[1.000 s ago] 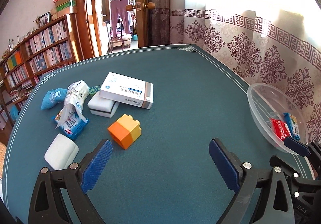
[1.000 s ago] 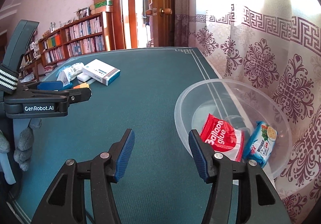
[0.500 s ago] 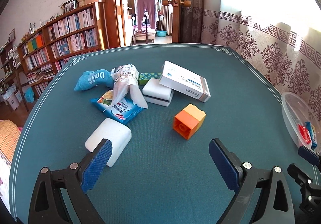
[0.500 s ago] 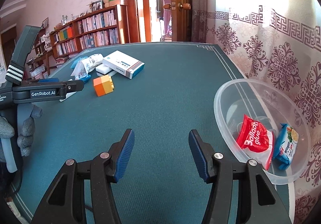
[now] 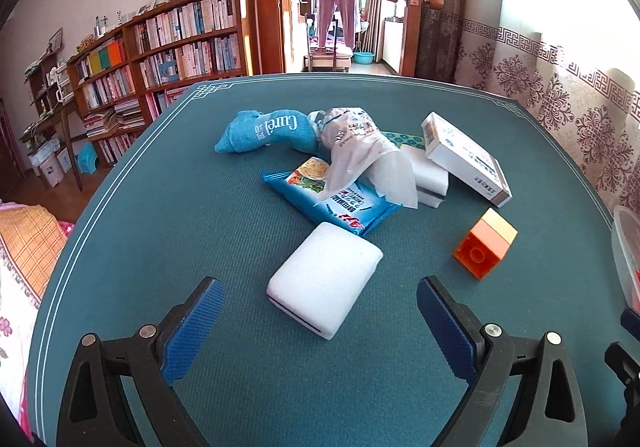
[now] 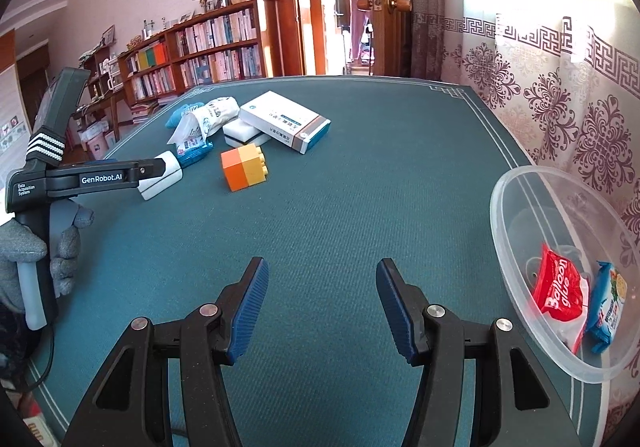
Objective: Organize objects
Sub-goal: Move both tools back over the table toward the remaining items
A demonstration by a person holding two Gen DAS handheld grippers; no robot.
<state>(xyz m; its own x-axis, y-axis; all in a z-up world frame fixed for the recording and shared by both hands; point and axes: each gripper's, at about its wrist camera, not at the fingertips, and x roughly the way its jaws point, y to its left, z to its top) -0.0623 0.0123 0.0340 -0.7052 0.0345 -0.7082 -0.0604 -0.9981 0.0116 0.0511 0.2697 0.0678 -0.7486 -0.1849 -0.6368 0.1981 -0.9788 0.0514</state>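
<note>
My left gripper [image 5: 318, 321] is open and empty, just short of a white sponge block [image 5: 324, 284] that lies between its fingers' line. Behind it lie a blue snack packet [image 5: 340, 203], a crumpled white plastic bag [image 5: 360, 151], a blue Curel pouch [image 5: 266, 131], a second white sponge [image 5: 430, 177], a white carton [image 5: 466, 163] and an orange-yellow toy brick [image 5: 484, 245]. My right gripper [image 6: 320, 305] is open and empty over bare cloth. The clear plastic bowl [image 6: 516, 199] at its right holds a red Balloon glue packet [image 6: 560, 293] and a blue packet [image 6: 608, 301].
The table [image 5: 160, 231] has a green cloth with a white border line. Its left edge drops off toward a bookshelf [image 5: 160, 51]. A patterned curtain [image 6: 560, 87] hangs along the right side. The left gripper's body [image 6: 80, 181] shows in the right wrist view.
My left gripper has swung left, away from the bowl, and closed in on the white sponge block. My right gripper has backed away from the bowl. Both stay open.
</note>
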